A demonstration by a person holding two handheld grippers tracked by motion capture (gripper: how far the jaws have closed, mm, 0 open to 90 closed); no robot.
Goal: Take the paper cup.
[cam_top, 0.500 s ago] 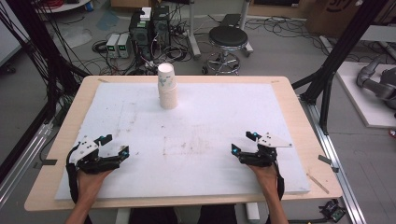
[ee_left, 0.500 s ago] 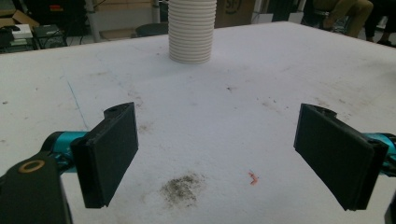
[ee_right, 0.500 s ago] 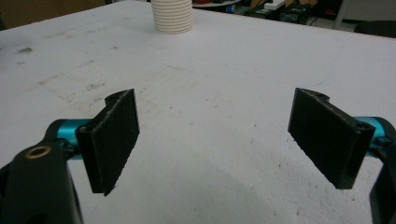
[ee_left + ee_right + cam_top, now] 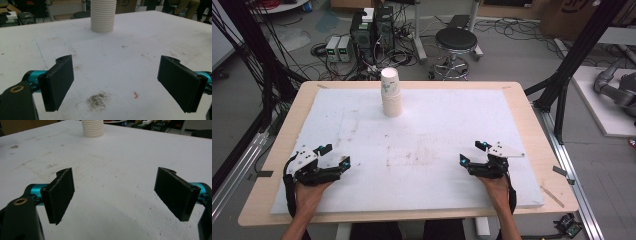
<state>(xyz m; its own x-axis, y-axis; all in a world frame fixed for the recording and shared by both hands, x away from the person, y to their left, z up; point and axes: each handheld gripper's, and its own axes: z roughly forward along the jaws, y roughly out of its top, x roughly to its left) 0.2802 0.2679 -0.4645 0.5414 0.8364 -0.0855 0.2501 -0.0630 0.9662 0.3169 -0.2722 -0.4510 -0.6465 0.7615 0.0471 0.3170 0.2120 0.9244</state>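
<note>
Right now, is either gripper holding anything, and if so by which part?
Nothing is held. The left gripper and right gripper both stand open and empty over the white board, well short of the stack of paper cups.

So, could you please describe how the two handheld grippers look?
Both are black. The left gripper and the right gripper each have two flat rectangular black pads on teal mounts, with small lit teal spots near the tips. Each carries a pale three-cornered plate on top. A brass-coloured ring sits on the black body.

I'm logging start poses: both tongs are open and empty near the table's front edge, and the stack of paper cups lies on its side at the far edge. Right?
Not quite: the stack of paper cups stands upright, as the high view shows. The left tongs and right tongs are open and empty.
</note>
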